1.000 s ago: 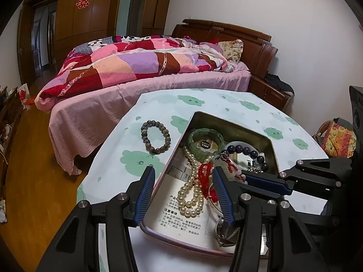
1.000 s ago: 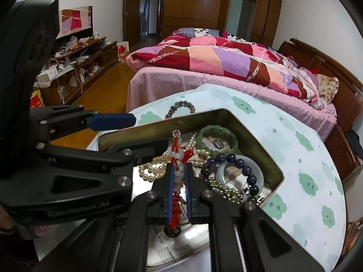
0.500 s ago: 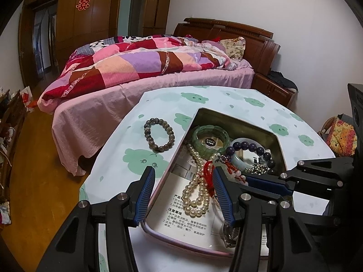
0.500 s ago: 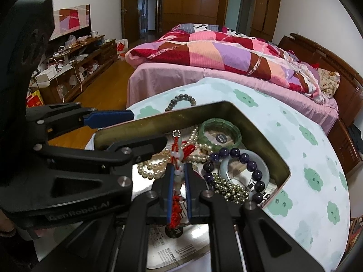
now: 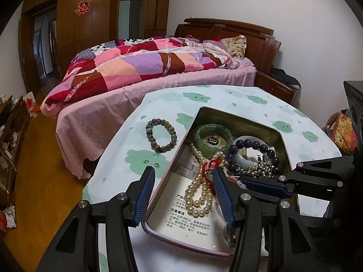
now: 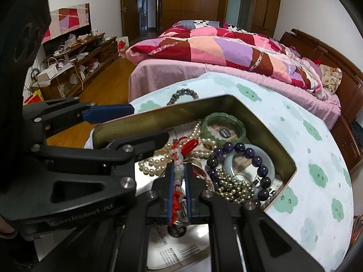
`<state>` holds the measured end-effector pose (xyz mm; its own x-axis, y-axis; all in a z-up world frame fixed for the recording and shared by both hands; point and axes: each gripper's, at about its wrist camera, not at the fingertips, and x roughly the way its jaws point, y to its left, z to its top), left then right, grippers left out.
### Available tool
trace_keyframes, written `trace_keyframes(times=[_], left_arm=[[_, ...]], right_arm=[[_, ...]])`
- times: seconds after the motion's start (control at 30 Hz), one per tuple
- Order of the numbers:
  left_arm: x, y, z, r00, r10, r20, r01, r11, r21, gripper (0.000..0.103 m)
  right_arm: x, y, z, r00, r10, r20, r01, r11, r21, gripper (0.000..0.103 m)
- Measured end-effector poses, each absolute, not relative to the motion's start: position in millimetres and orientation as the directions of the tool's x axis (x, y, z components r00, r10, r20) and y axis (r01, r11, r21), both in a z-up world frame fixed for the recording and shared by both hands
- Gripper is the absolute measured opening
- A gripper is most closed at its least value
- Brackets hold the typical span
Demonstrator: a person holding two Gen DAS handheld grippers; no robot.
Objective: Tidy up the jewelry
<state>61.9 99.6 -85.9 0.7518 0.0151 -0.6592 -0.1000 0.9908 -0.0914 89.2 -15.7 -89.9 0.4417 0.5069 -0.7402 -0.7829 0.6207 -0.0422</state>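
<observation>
A metal tin (image 5: pixel 240 119) (image 6: pixel 226 104) on the table holds a pearl necklace (image 5: pixel 199 195), a green bangle (image 5: pixel 213 139) (image 6: pixel 224 127), a purple bead bracelet (image 5: pixel 251 146) (image 6: pixel 240 149), a pale jade bangle and a metal bead chain (image 6: pixel 236 189). My right gripper (image 6: pixel 179 170) is shut on a red-and-white charm string (image 6: pixel 178 170) inside the tin. My left gripper (image 5: pixel 182 176) is open, straddling the tin's left wall above the pearls. A grey-brown bead bracelet (image 5: pixel 161 134) (image 6: pixel 185 94) lies on the table left of the tin.
The table (image 5: pixel 226 97) has a white cloth with green cloud prints. A bed with a patchwork quilt (image 5: pixel 147 65) stands just beyond it. A cluttered low shelf (image 6: pixel 74 63) lines the far wall. Printed paper (image 5: pixel 190 213) lies on the tin's floor.
My left gripper has drawn back a little, so the tin looks farther. My right gripper has kept hold of the red charm string and sunk slightly toward the tin's contents.
</observation>
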Motion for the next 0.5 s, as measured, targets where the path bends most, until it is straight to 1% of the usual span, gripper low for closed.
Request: trace_keyframes(times=[0.13,0.17,0.2,0.23,0.27,0.3,0.33,0.4,0.43,0.47,0.5], left_arm=[[62,99,-86,0.75,0.021,-0.661,-0.101,0.991,-0.082,0.054],[62,98,-86,0.749,0.021,-0.662,-0.099,0.992,-0.08,0.055],[63,97,-86,0.748,0.021,-0.663,-0.097,0.992,-0.079,0.058],[64,96,-86,0.744,0.018,-0.668,-0.096,0.992,-0.08,0.061],[63,97,-86,0.74,0.015,-0.672,-0.101,0.991,-0.088,0.062],[62,99,-84,0.739,0.012,-0.673,-0.11,0.989,-0.103,0.064],[60,100,-81,0.742,0.015,-0.67,-0.116,0.988,-0.106,0.065],[54,100,-72,0.753,0.037,-0.657,-0.132,0.986,-0.097,0.065],[49,100,-66,0.766,0.039,-0.642,-0.134,0.986,-0.1,0.065],[46,100,-62,0.775,0.039,-0.631,-0.135,0.985,-0.105,0.066],[40,100,-55,0.79,0.04,-0.612,-0.139,0.984,-0.115,0.068]], right_arm=[[95,-17,-92,0.44,0.498,-0.747,-0.771,0.636,-0.031,0.012],[97,-18,-93,0.436,0.497,-0.751,-0.768,0.639,-0.023,0.012],[98,-19,-95,0.429,0.497,-0.754,-0.768,0.641,-0.014,0.014],[99,-19,-95,0.428,0.494,-0.757,-0.766,0.643,-0.013,0.028],[99,-20,-95,0.431,0.488,-0.759,-0.762,0.647,-0.016,0.038],[99,-22,-94,0.435,0.491,-0.755,-0.76,0.649,-0.016,0.054],[96,-25,-91,0.443,0.502,-0.743,-0.759,0.651,-0.013,0.057],[93,-30,-86,0.464,0.498,-0.733,-0.747,0.665,-0.021,0.057],[90,-35,-82,0.48,0.497,-0.723,-0.738,0.675,-0.026,0.059],[87,-40,-78,0.492,0.503,-0.71,-0.731,0.682,-0.023,0.062],[83,-49,-73,0.509,0.505,-0.697,-0.716,0.698,-0.018,0.067]])
